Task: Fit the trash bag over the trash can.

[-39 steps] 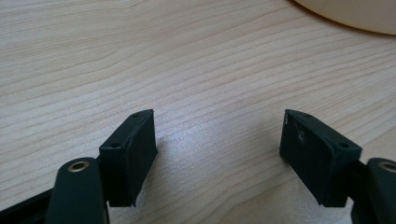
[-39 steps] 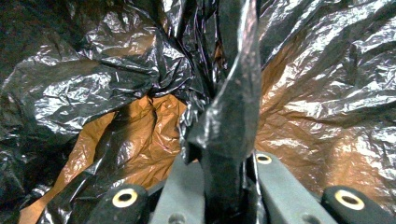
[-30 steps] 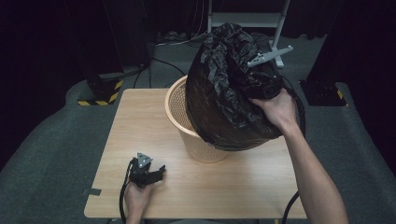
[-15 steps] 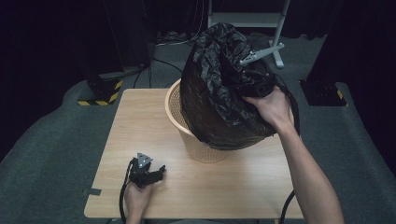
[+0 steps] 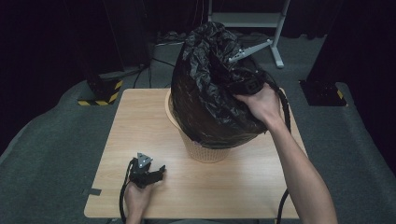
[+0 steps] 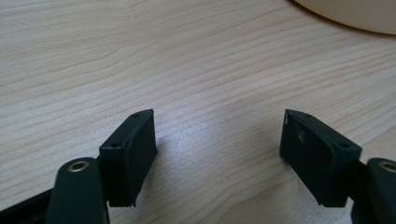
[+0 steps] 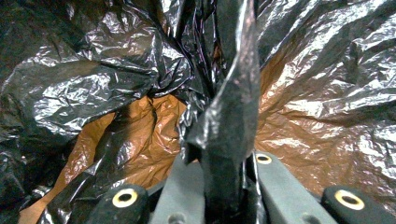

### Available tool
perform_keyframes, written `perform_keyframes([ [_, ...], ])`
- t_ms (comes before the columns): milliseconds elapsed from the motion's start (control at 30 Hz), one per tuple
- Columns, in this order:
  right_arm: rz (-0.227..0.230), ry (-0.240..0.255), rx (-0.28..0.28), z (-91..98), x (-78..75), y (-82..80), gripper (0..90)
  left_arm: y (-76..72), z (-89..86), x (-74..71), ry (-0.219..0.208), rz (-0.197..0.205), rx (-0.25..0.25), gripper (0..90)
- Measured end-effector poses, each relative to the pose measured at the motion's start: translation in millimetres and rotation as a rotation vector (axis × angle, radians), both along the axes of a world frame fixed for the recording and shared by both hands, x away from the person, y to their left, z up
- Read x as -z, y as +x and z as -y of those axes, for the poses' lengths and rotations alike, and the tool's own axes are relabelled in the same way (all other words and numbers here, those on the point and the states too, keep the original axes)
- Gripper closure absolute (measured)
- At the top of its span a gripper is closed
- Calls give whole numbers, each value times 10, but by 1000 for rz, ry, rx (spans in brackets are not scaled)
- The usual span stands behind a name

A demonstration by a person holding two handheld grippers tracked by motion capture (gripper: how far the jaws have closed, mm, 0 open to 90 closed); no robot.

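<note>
One pale wooden table (image 5: 140,121) amid dark grey carpet (image 5: 51,149)

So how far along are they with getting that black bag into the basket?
Partly there. Already done: the black bin bag is opened up and sits over the beige basket, covering most of its rim. In hand: the right gripper pinches a fold of the bag. Left: the near-left rim looks uncovered, so the bag needs pulling down all round. The left gripper rests open on the table.

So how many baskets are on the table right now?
1: a beige perforated plastic basket stands mid-table on the light wooden table, mostly draped by the black plastic bag. Nothing else visible, though the bag could hide something.
</note>
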State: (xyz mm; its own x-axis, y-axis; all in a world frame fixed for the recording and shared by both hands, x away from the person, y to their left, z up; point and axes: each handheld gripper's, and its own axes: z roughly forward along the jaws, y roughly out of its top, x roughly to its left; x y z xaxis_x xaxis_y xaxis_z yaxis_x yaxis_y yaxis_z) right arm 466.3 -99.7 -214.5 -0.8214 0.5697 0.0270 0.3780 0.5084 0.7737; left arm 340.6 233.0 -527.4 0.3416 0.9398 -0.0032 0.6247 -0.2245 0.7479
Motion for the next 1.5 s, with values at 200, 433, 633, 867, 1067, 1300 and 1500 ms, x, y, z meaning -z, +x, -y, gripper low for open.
perform_keyframes([
  [200,-8,-8,-11,-101,12,18,891,0,0,0,0,0,0,271],
  [433,-12,-16,-20,-182,22,44,891,0,2,2,-3,1,-1,271],
  [633,-21,-25,-23,-238,54,76,891,0,1,2,-3,1,-1,271],
  [867,-34,-38,-25,-294,90,109,891,0,1,1,-3,0,0,271],
  [1067,-44,-51,-22,-309,120,131,891,0,0,0,-4,-2,-1,272],
  [1300,-51,-65,-26,-343,144,141,891,1,0,0,-4,-1,-1,273],
  [1500,-61,-80,-32,-391,182,158,890,1,0,0,-4,-1,-2,273],
])
